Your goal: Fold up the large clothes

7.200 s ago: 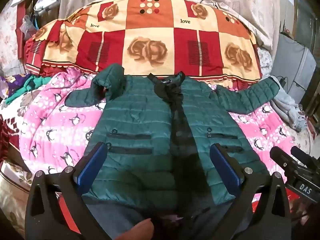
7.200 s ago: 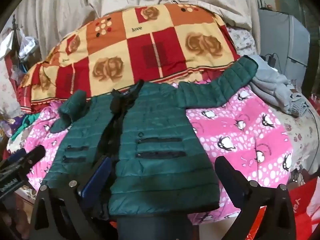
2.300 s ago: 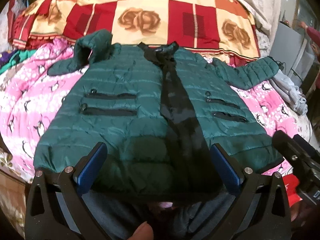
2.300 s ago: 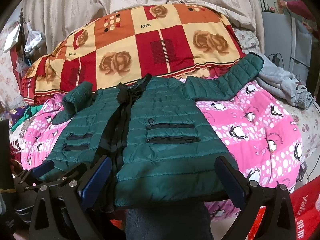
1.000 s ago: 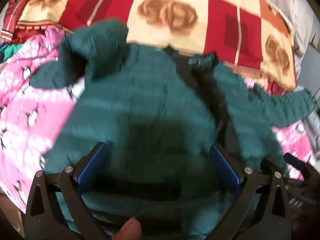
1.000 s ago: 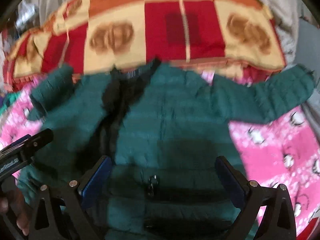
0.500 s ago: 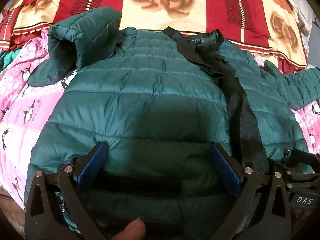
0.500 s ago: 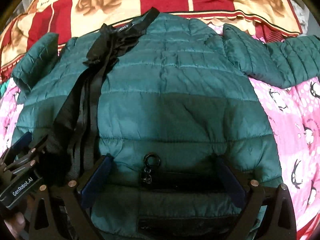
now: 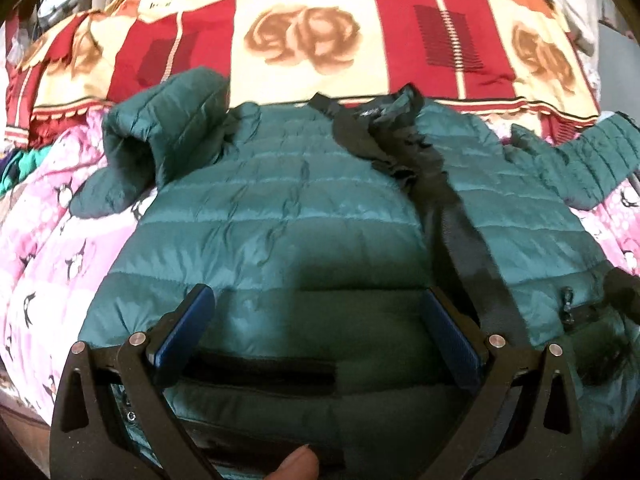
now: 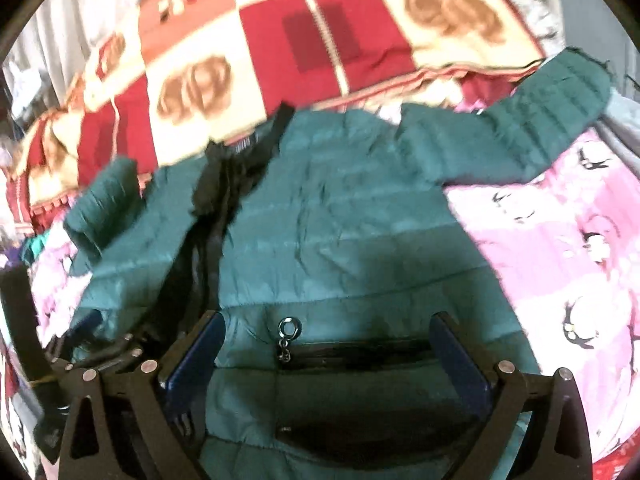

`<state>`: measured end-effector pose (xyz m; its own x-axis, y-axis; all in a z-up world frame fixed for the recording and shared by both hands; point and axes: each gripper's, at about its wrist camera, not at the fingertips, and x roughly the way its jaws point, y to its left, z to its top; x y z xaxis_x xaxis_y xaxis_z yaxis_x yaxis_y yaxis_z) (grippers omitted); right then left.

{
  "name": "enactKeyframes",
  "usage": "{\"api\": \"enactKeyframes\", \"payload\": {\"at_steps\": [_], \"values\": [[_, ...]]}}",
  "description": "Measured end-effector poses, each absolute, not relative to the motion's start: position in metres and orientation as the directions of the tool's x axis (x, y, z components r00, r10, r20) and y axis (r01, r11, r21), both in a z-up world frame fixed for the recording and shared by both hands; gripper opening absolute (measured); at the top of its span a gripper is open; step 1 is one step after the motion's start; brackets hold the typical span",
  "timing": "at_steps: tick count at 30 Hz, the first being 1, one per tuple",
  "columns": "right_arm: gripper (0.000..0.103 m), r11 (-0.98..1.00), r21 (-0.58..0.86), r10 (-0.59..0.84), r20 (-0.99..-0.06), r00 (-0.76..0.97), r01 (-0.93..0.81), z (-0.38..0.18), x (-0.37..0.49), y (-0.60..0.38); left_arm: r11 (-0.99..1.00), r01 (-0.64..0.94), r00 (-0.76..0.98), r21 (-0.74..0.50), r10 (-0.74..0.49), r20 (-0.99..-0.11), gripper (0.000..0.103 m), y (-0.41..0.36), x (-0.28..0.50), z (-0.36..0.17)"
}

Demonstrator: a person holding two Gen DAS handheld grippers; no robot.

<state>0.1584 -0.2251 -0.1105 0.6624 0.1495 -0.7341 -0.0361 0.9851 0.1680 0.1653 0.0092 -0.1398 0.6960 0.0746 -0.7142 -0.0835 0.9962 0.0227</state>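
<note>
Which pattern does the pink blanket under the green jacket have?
The pink blanket has black-and-white penguins and white dots, seen best in the right wrist view beside the jacket.

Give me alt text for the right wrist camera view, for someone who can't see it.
A green puffer jacket lies front up on a pink penguin blanket, one sleeve stretched to the right. The open right gripper sits low over its zipped pocket, with a red and cream rose quilt behind.
</note>
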Motion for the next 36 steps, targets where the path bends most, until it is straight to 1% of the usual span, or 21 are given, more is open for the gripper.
{"api": "enactKeyframes", "payload": {"at_steps": [2,3,7,8,10,12,15,20,23,26,31,36], "values": [[0.101,0.984,0.168,0.161,-0.695,0.701,-0.059,-0.103,0.147,-0.224,0.997,-0.069,0.715,0.021,0.064,-0.697,0.103,0.006,0.163,-0.136],[0.101,0.987,0.145,0.149,-0.672,0.725,-0.069,-0.098,0.139,-0.222,0.998,-0.062,0.722,0.02,0.058,-0.689,0.103,0.004,0.162,-0.134],[0.101,0.992,0.029,0.11,-0.637,0.763,-0.119,-0.092,0.125,-0.202,1.0,-0.027,0.743,0.001,0.021,-0.669,0.103,0.0,0.157,-0.129],[0.101,0.989,0.02,0.128,-0.632,0.765,-0.149,-0.091,0.124,-0.198,1.0,-0.021,0.746,-0.002,0.014,-0.666,0.103,0.0,0.156,-0.129],[0.101,0.988,0.003,0.121,-0.631,0.766,-0.154,-0.092,0.122,-0.198,1.0,-0.011,0.751,-0.012,0.0,-0.661,0.103,-0.001,0.154,-0.127],[0.101,0.987,0.021,0.137,-0.641,0.756,-0.161,-0.092,0.124,-0.2,1.0,-0.007,0.753,-0.022,-0.009,-0.658,0.103,0.0,0.154,-0.127],[0.097,0.984,0.036,0.154,-0.655,0.739,-0.173,-0.092,0.126,-0.208,1.0,-0.01,0.75,-0.027,-0.011,-0.661,0.103,0.0,0.154,-0.127],[0.097,0.988,0.022,0.138,-0.59,0.795,-0.154,-0.081,0.122,-0.22,1.0,-0.007,0.747,-0.02,-0.007,-0.665,0.103,-0.002,0.155,-0.13],[0.097,0.994,0.016,0.096,-0.63,0.77,-0.111,-0.091,0.128,-0.222,1.0,-0.013,0.748,-0.009,0.004,-0.663,0.103,-0.003,0.155,-0.13],[0.097,0.997,0.013,0.067,-0.634,0.771,-0.075,-0.092,0.129,-0.226,1.0,-0.008,0.747,-0.013,-0.003,-0.665,0.103,-0.002,0.156,-0.131],[0.097,0.997,-0.078,-0.038,-0.584,0.811,-0.01,-0.088,0.118,-0.22,1.0,0.019,0.742,-0.025,-0.031,-0.67,0.103,-0.004,0.157,-0.133],[0.097,0.986,-0.166,-0.069,-0.546,0.835,-0.027,-0.085,0.111,-0.205,0.999,0.03,0.741,-0.028,-0.041,-0.67,0.103,-0.006,0.157,-0.133]]}}
